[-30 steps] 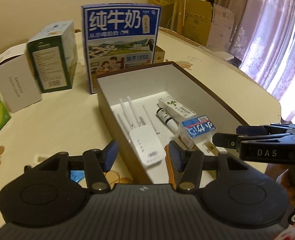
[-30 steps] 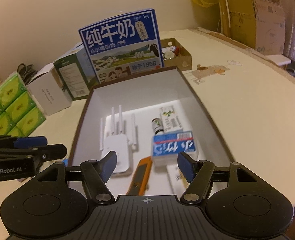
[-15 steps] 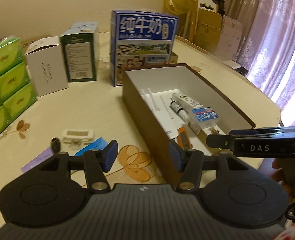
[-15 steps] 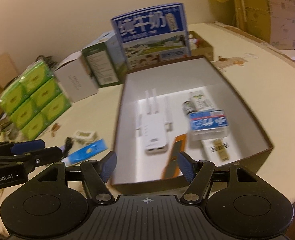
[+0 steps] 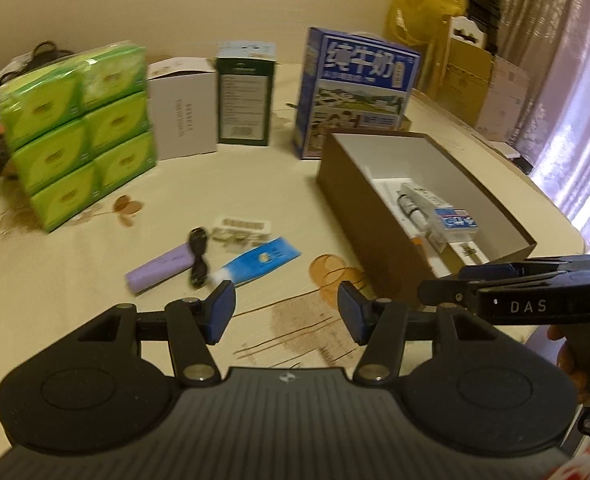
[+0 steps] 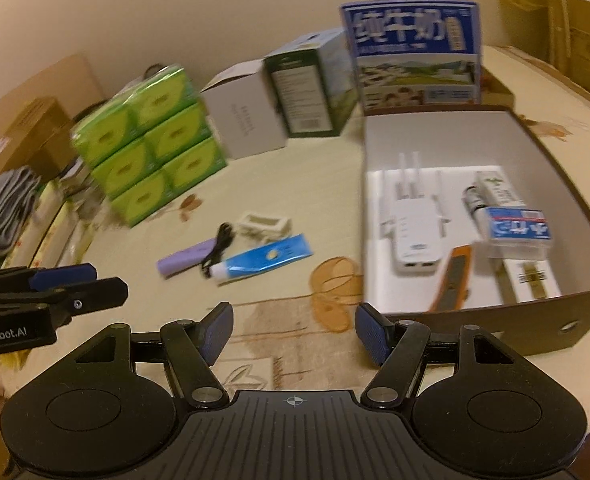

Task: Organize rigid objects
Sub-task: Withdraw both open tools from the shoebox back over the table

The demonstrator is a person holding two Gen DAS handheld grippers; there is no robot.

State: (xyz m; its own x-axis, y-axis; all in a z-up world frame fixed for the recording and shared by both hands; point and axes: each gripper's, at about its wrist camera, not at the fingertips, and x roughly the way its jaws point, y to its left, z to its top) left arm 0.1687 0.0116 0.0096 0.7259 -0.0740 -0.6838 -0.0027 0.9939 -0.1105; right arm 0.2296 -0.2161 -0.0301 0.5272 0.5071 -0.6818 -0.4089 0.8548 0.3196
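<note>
both my tools, left tool (image 5: 285,312) and right tool (image 6: 293,330), are spread and empty. the tube (image 6: 265,258), purple stick (image 6: 185,260) and, i think, a cable (image 6: 217,248) lie left of the box (image 6: 535,328), waiting to join the things inside.

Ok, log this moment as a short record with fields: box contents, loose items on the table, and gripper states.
box: brown box, open top, white inside
in box: white router, orange utility knife, blue-labelled case, small cartons
loose on table: purple tube, black cable, blue tube, white plastic piece
left gripper: open, empty
right gripper: open, empty
backdrop: green tissue packs, blue milk carton
</note>
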